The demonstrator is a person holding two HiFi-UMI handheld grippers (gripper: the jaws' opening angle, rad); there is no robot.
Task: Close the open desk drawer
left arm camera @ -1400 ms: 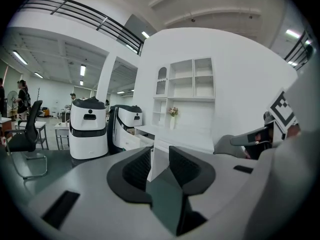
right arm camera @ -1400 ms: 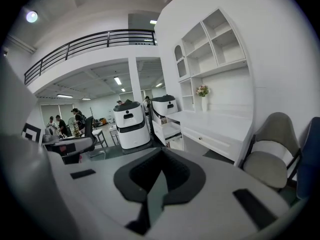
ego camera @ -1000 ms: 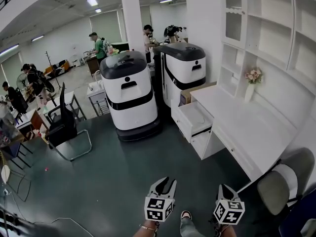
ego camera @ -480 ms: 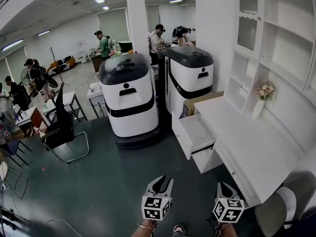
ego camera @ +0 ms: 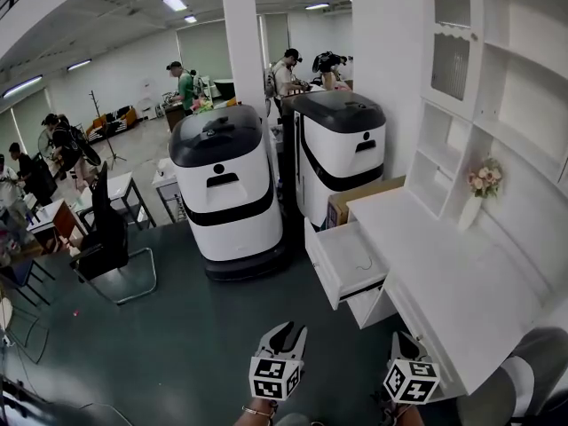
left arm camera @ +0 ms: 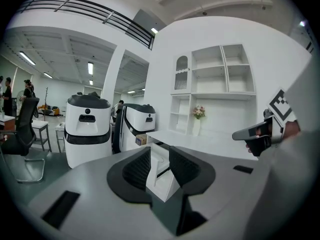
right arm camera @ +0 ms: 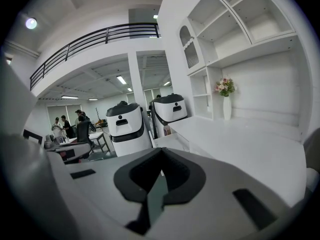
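Note:
The white desk [ego camera: 461,300] runs along the right wall, and its top drawer [ego camera: 348,260] stands pulled out toward the room, empty inside. A lower drawer [ego camera: 371,307] beneath it also sticks out a little. Both grippers hang at the bottom of the head view, well short of the drawer. My left gripper [ego camera: 286,328] is open with nothing in it; in the left gripper view [left arm camera: 159,154] the drawer shows through the gap between the fingers. My right gripper [ego camera: 402,337] has its fingertips together and holds nothing; the right gripper view [right arm camera: 161,151] looks along the desk top.
Two tall white-and-black robot units [ego camera: 226,180] [ego camera: 342,140] stand just beyond the drawer, with a cardboard box [ego camera: 366,199] beside the desk. A flower vase [ego camera: 479,193] sits on the desk. A black chair [ego camera: 106,238] is at left, a grey chair [ego camera: 532,371] bottom right. Several people stand far back.
The whole view has moved toward the desk: the open drawer and the robot units appear nearer and larger. Both grippers keep their jaw stance and stay at the bottom of the view.

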